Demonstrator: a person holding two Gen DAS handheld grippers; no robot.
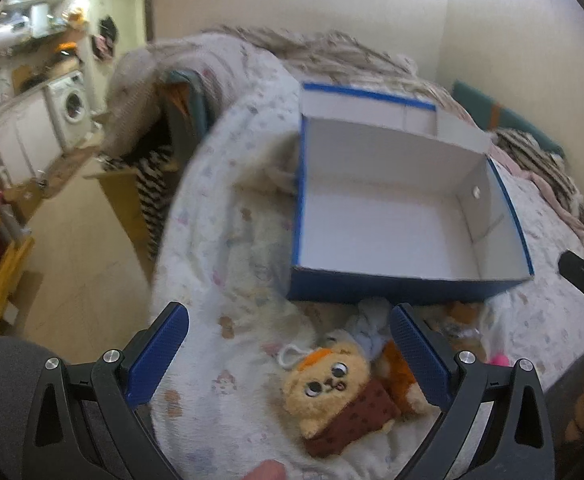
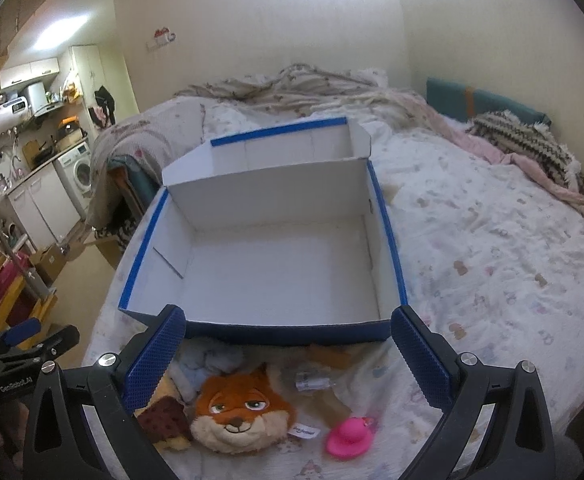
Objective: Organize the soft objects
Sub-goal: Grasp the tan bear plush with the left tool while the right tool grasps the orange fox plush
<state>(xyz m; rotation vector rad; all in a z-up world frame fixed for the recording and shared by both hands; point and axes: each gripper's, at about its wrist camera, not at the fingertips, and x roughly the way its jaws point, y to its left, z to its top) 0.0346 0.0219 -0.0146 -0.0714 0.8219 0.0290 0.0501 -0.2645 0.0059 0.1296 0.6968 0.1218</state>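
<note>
An open blue box with a white inside (image 1: 404,224) stands on the bed; it also shows in the right wrist view (image 2: 275,264) and holds nothing. In front of it lie soft toys: a yellow bear plush with a brown scarf (image 1: 332,388), an orange fox plush (image 2: 237,412), a pale blue plush (image 2: 207,360) and a pink duck (image 2: 350,436). My left gripper (image 1: 287,320) is open above the bear plush. My right gripper (image 2: 287,324) is open above the fox plush. Neither holds anything.
The bed has a white patterned cover (image 2: 492,264) with crumpled blankets (image 2: 332,88) at the back. The floor (image 1: 79,264) drops away left of the bed. A washing machine (image 1: 71,108) and cabinets stand far left. A small clear wrapper (image 2: 312,380) lies among the toys.
</note>
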